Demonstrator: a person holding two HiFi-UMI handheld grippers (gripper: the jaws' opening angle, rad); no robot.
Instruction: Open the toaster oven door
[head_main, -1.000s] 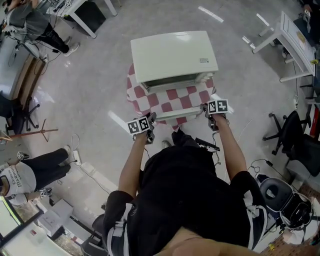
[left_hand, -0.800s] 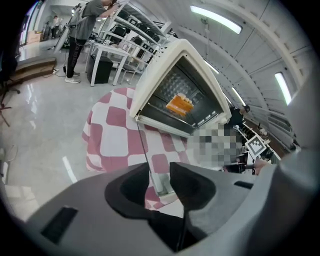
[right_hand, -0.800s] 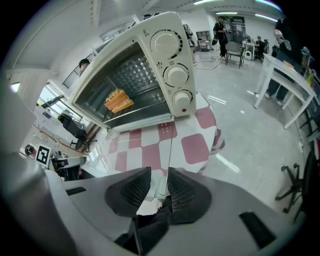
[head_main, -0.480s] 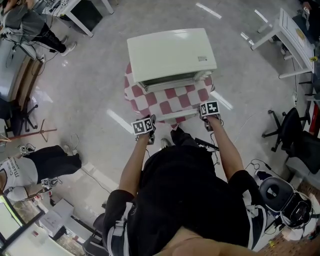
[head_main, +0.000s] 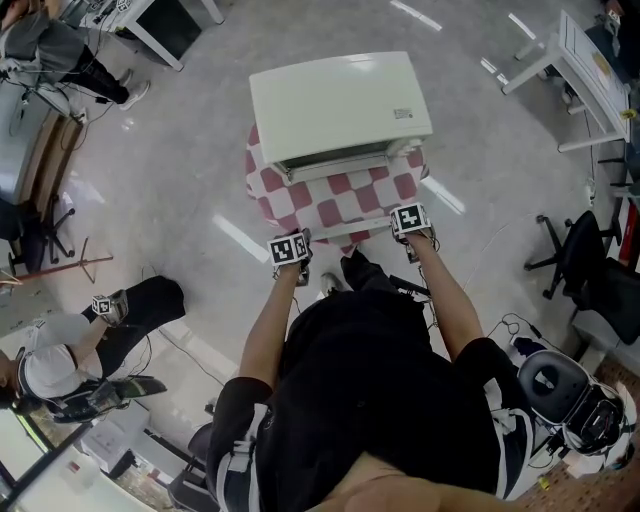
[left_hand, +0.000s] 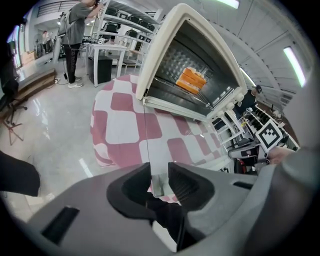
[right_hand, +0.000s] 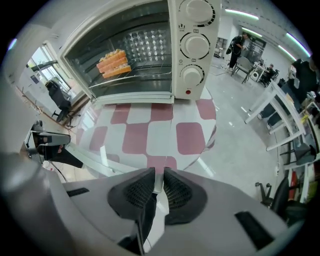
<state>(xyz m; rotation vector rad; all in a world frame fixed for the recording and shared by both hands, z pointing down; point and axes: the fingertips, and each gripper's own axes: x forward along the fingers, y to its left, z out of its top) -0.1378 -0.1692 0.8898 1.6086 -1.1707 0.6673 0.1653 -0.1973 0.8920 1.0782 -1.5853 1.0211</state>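
Observation:
A cream toaster oven (head_main: 340, 105) stands on a small table with a red and white checked cloth (head_main: 262, 185). Its glass door (right_hand: 125, 145) lies folded down flat over the cloth, and the inside is bare to view. A piece of toast (left_hand: 190, 80) (right_hand: 114, 62) lies on the rack. My left gripper (head_main: 302, 240) (left_hand: 159, 182) is at the left end of the door handle (head_main: 345, 233) and my right gripper (head_main: 401, 232) (right_hand: 158, 184) at its right end. Both sets of jaws are closing, each with a handle end pressed between the pads.
Three knobs (right_hand: 195, 45) run down the oven's right side. A person (head_main: 60, 360) crouches on the floor at the left. Office chairs (head_main: 585, 275) stand at the right, white tables (head_main: 580, 80) at the back right. My own legs are close behind the table.
Both grippers have drawn a little inward along the door handle, the right one more. The person on the floor at the left has shifted.

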